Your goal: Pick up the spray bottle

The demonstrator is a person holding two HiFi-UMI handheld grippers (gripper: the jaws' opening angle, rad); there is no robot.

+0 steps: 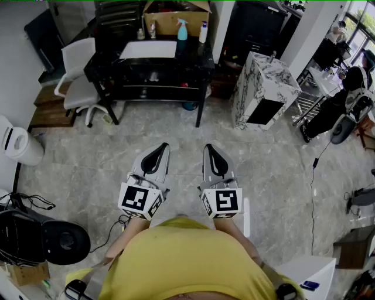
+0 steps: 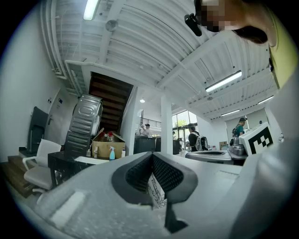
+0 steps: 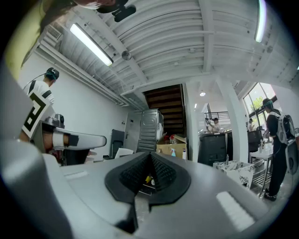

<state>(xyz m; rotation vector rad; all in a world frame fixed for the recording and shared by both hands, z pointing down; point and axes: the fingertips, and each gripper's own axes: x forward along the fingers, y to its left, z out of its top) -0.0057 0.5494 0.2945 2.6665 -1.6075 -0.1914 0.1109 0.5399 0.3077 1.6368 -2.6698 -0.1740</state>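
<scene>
The teal spray bottle (image 1: 182,29) stands upright on a black table (image 1: 193,61) at the far side of the room, beside a white bottle (image 1: 203,32). It shows small and distant in the left gripper view (image 2: 111,153) and in the right gripper view (image 3: 173,152). Both grippers are held level side by side in front of the person's yellow shirt, far from the table. My left gripper (image 1: 158,150) (image 2: 152,157) is shut with nothing in it. My right gripper (image 1: 212,150) (image 3: 150,157) has its pads together and holds nothing.
A cardboard box (image 1: 176,14) and a white sheet (image 1: 148,50) share the table. A white chair (image 1: 79,76) stands to its left, a marble-patterned cabinet (image 1: 261,88) to its right. Grey tiled floor (image 1: 187,132) lies between me and the table. A white bin (image 1: 17,143) is at the left.
</scene>
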